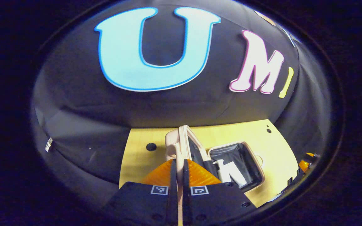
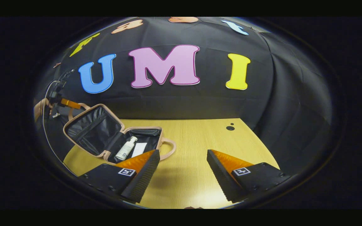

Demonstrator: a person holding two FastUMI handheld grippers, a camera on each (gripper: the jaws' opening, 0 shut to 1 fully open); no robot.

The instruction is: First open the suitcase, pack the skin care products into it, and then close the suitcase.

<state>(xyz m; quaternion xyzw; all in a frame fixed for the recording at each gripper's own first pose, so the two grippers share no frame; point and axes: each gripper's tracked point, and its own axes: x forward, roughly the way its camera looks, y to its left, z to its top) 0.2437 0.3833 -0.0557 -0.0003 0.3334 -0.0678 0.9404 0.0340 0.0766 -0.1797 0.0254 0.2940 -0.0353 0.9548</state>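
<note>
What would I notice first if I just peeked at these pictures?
Probably the little pink suitcase lying open on the yellow wooden table, with a white pump bottle and a flat white packet already inside its dark lining. The left gripper pinches the raised lid's edge, while the right gripper hovers wide open over bare table.

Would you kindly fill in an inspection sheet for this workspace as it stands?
Surface: wooden table, two dark holes near its far edge.
Job's things: suitcase open, lid raised; pump bottle and a white flat pack lying inside.
Clutter: nothing seen.
Grippers: left gripper shut on the lid's edge; right gripper open above the table.
Cables: thin cable hanging by the left gripper.
Surroundings: black cloth wall.
</note>
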